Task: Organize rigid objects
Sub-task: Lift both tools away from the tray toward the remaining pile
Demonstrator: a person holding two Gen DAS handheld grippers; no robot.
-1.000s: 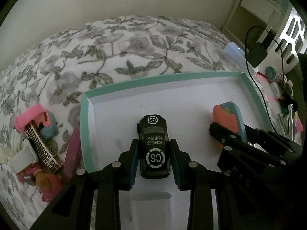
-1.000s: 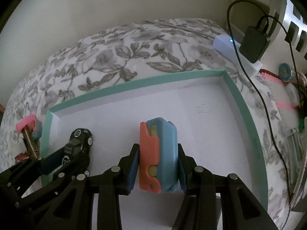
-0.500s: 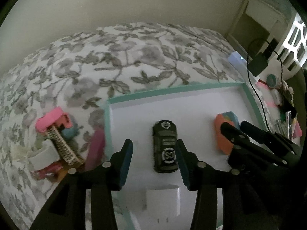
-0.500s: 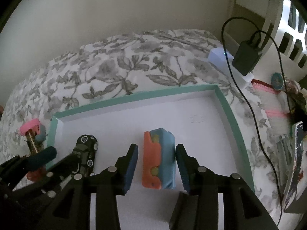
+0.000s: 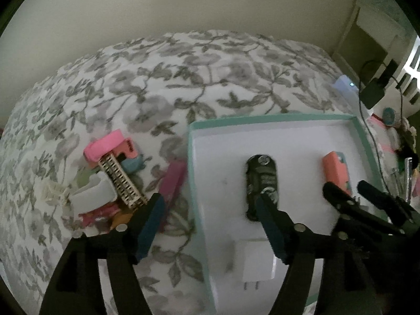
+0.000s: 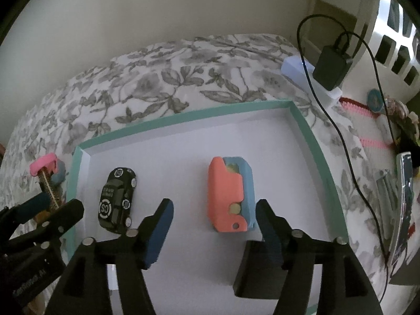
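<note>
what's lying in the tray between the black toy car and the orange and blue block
Nothing: in the right wrist view, only bare white tray floor separates the black toy car from the orange and blue block.

Both wrist views look steeply down, close over the shared teal-rimmed tray (image 5: 195, 173) (image 6: 309, 134).

The white floor of the teal-rimmed cardboard tray (image 6: 309, 128) is bare across its far half — free passage there. Nearer, a black toy car (image 6: 116, 199) lies by the left wall and an orange-and-blue plastic block (image 6: 229, 194) sits mid-floor, with an open lane between them. Left of the tray, a heap of pink, white and gold trinkets (image 5: 110, 176) crowds the grey-flowered bedspread (image 5: 183, 78) — beyond it, clear cloth.
</note>
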